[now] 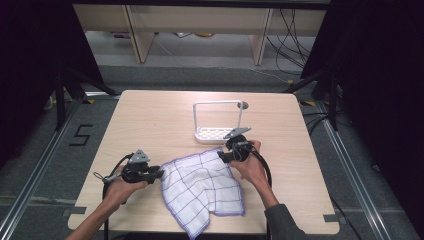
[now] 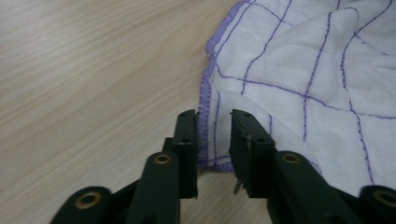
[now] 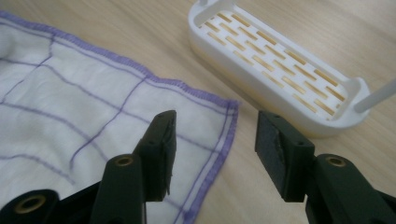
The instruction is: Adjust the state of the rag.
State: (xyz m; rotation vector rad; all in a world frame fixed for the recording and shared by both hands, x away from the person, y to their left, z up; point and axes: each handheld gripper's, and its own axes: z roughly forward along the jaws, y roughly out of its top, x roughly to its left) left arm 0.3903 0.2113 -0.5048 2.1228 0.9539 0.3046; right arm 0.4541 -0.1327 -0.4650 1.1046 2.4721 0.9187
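Note:
A white cloth (image 1: 202, 187) with a purple grid and purple hem lies rumpled on the front middle of the wooden table (image 1: 150, 120). My left gripper (image 1: 159, 173) is at the cloth's left edge. In the left gripper view its jaws (image 2: 215, 133) stand a narrow gap apart, with the hem of the cloth (image 2: 299, 79) between them and not pinched. My right gripper (image 1: 223, 156) is at the cloth's far right corner. In the right gripper view it (image 3: 215, 140) stands wide open, astride the corner of the cloth (image 3: 93, 107).
A white rack (image 1: 216, 134) with a slotted base and a tall wire frame stands just beyond the right gripper; its base (image 3: 275, 65) is close to the right jaw. Bare tabletop lies to the left and at the back.

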